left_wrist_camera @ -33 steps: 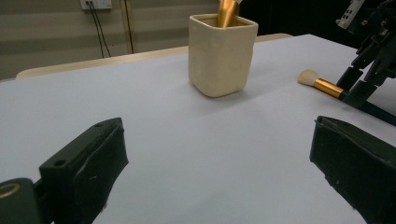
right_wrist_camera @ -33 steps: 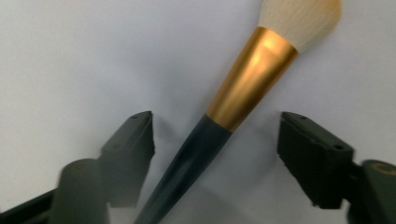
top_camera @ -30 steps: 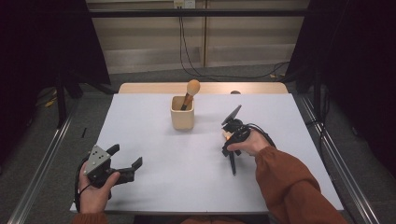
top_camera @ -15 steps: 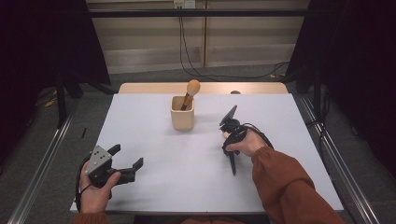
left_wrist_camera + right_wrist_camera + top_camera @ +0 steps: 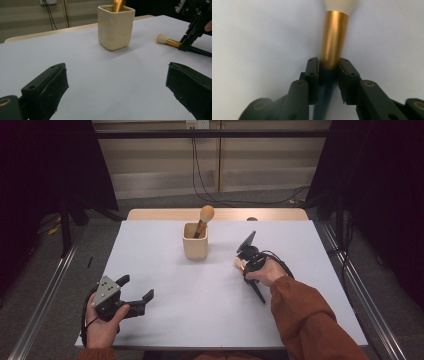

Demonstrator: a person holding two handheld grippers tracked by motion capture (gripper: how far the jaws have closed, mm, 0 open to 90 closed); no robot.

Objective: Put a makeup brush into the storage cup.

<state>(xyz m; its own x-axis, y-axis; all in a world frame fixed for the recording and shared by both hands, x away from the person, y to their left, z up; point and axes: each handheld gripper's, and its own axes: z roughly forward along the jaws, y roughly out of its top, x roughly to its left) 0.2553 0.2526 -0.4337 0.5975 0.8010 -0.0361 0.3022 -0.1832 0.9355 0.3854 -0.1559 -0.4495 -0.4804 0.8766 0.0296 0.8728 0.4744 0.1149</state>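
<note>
Right tongs [image 5: 329, 68] are pinching the lying brush [image 5: 334, 40] at its gold ferrule, risking slippage on lifting; left tongs [image 5: 117, 87] are resting spread.

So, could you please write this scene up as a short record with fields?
Surface: white table
Holder: cream square cup containing a gold-handled brush
Right gripper: fingers have just closed on a second gold-and-black brush lying on the table
Left gripper: open, holding nothing, near the table's front left
</note>
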